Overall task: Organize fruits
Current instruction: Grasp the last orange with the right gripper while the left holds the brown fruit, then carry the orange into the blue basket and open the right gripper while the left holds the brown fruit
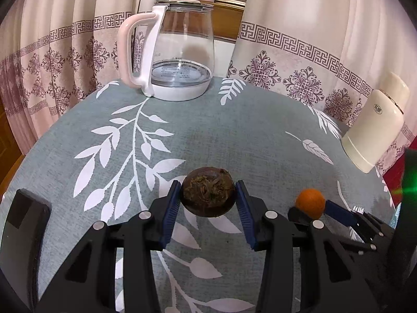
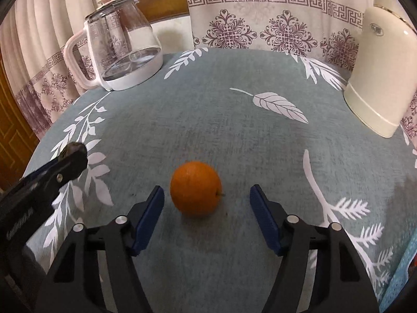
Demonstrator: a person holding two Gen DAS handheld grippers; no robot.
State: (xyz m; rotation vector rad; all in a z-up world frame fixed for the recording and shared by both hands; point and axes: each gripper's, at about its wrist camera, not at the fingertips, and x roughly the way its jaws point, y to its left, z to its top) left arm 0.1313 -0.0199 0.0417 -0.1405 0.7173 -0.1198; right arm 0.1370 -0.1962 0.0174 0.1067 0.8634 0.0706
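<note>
With our left gripper (image 1: 208,198) clamped on the dark fruit (image 1: 208,195), we needed our right gripper's (image 2: 207,215) parted jaws centred around the orange (image 2: 195,188) before squeezing.

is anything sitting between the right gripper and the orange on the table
Nothing visible does. The orange lies on bare tablecloth just ahead of the right gripper, whose blue pads stand clear on either side of it.

In the right wrist view, the left tongs (image 2: 78,154) are hiding all but a sliver of the dark fruit (image 2: 73,146), and the cream jug (image 2: 378,78) is running off the right edge; the label on it is too small to read
</note>
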